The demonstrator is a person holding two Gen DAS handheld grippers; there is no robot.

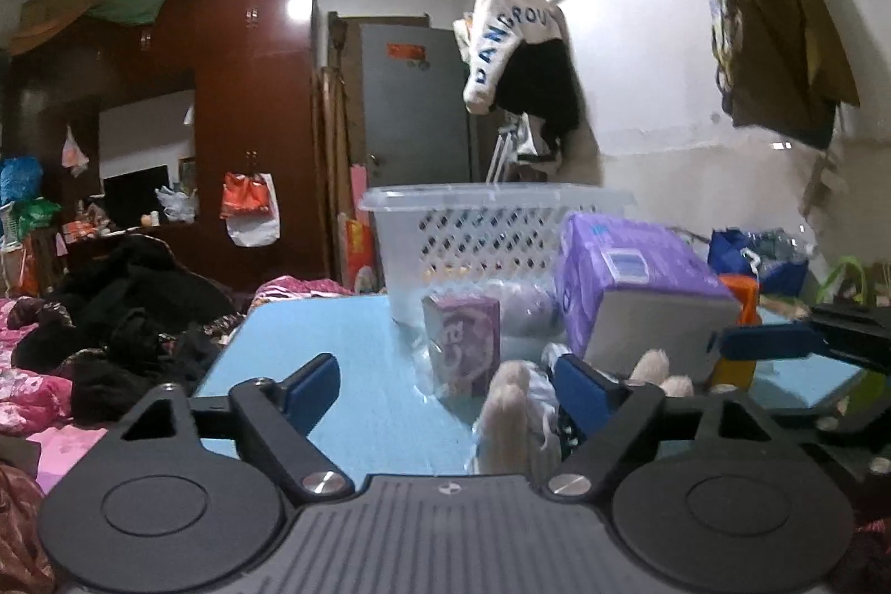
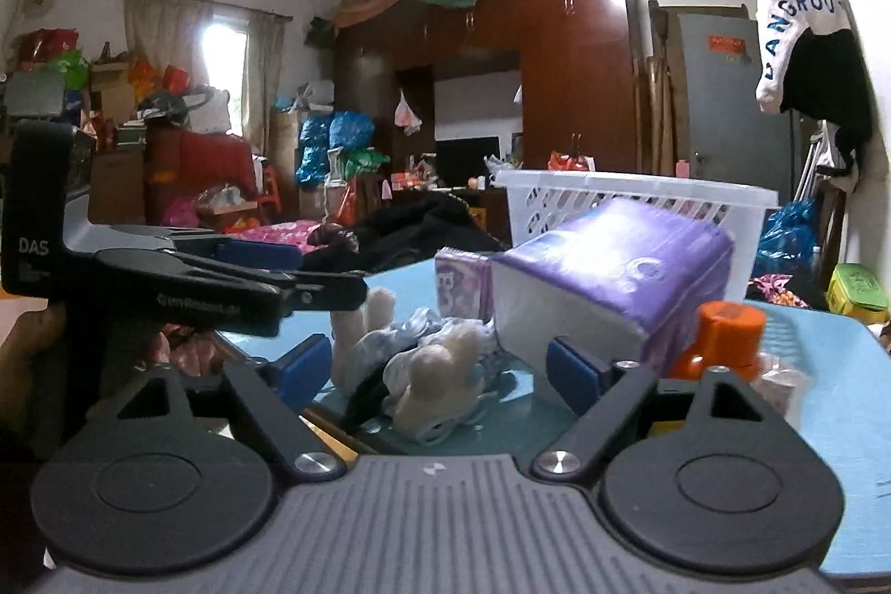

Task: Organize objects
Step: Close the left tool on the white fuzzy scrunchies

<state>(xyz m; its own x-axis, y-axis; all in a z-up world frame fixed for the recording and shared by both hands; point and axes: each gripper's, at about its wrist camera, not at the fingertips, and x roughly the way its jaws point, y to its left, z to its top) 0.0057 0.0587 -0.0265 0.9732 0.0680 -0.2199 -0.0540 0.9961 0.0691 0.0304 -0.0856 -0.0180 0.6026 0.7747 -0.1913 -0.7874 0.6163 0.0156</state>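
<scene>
Hovering low over the light blue table, the left gripper is holding its jaws spread with nothing between them, its right blue pad sitting just beside a cream plush toy. Behind the toy, a small purple box, a purple tissue pack and a white perforated basket are standing close together. At the right, the right gripper is gaping empty around the plush toy, with an orange-capped bottle sitting just beside its right finger.
</scene>
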